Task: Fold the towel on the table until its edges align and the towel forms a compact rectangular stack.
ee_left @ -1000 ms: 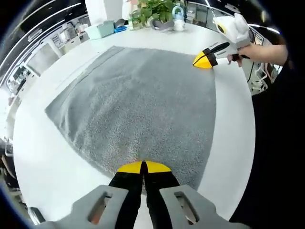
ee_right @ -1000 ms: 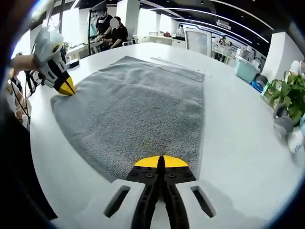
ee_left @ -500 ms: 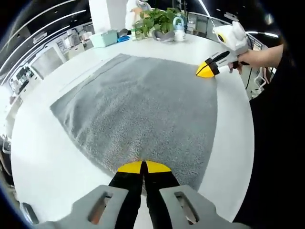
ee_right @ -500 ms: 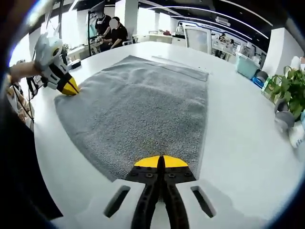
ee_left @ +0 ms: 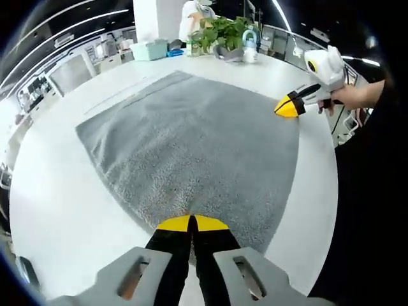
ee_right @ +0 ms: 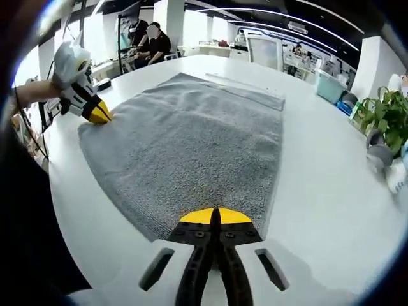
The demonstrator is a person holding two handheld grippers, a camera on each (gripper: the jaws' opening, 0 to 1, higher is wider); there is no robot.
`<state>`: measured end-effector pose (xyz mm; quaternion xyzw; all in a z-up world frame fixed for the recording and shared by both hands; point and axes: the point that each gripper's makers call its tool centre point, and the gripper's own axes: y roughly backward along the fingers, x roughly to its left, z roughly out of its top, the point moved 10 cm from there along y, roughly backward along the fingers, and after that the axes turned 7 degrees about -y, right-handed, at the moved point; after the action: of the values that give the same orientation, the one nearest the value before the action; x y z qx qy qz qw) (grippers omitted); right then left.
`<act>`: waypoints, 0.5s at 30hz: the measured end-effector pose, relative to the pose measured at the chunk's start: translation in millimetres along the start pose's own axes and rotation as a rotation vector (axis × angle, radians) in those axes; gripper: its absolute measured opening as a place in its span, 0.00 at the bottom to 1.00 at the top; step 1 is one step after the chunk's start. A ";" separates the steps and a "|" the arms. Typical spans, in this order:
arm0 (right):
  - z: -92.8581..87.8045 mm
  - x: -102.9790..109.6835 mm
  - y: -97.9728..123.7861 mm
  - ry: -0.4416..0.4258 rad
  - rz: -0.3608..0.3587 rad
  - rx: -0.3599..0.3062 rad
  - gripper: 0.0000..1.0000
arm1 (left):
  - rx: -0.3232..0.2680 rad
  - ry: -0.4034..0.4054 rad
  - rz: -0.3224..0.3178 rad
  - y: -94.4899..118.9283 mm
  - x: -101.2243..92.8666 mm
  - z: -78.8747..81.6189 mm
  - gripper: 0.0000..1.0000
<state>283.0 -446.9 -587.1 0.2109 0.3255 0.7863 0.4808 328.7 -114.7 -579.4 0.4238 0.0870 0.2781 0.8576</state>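
Observation:
A grey towel [ee_left: 191,140] lies spread flat on the white table [ee_left: 57,204]; the same towel [ee_right: 191,140] fills the middle of the right gripper view. My left gripper [ee_left: 191,222] is shut on the towel's near corner, its yellow tips pinching the edge. My right gripper [ee_right: 213,216] is shut the same way on the neighbouring near corner. In the left gripper view the right gripper [ee_left: 290,106] shows at the towel's right corner, held by a hand. The left gripper [ee_right: 97,114] appears at the left of the right gripper view, on its corner.
A potted plant [ee_left: 223,29], a teal box [ee_left: 150,49] and small cups [ee_left: 248,48] stand at the table's far side. The plant [ee_right: 389,121] and a grey cup [ee_right: 377,156] sit to the right. People sit beyond the table [ee_right: 153,41]. Bare table surrounds the towel.
Both grippers stay shut on their corners. The views have shifted a little, and the towel's near edge has come slightly further in over the table.

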 end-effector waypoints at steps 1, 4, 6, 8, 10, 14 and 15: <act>-1.3 0.4 0.8 -0.002 0.001 -0.005 0.00 | 0.001 -0.002 0.002 0.1 -0.8 0.0 0.01; -3.1 -0.5 0.8 -0.016 0.005 -0.022 0.00 | 0.006 -0.015 0.017 0.2 -4.1 0.6 0.01; -4.6 -2.4 0.1 -0.077 0.022 -0.047 0.00 | 0.008 -0.015 0.024 0.3 -3.7 0.7 0.01; -6.7 -4.6 0.7 -0.115 0.031 -0.064 0.00 | 0.006 -0.013 0.024 0.3 -3.4 0.3 0.01; -7.8 -5.5 0.7 -0.106 0.040 -0.069 0.00 | -0.002 -0.008 0.024 0.7 -3.3 -0.7 0.01; -7.4 -7.9 0.8 -0.155 0.071 -0.074 0.00 | -0.097 0.170 -0.005 1.0 0.5 -8.7 0.01; -7.4 -9.6 0.6 -0.146 0.085 -0.074 0.00 | -0.136 0.235 -0.032 1.7 3.8 -13.4 0.01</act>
<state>282.1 -457.9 -592.0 0.2633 0.2512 0.8000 0.4771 326.0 -102.7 -586.1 0.3277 0.1745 0.3175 0.8725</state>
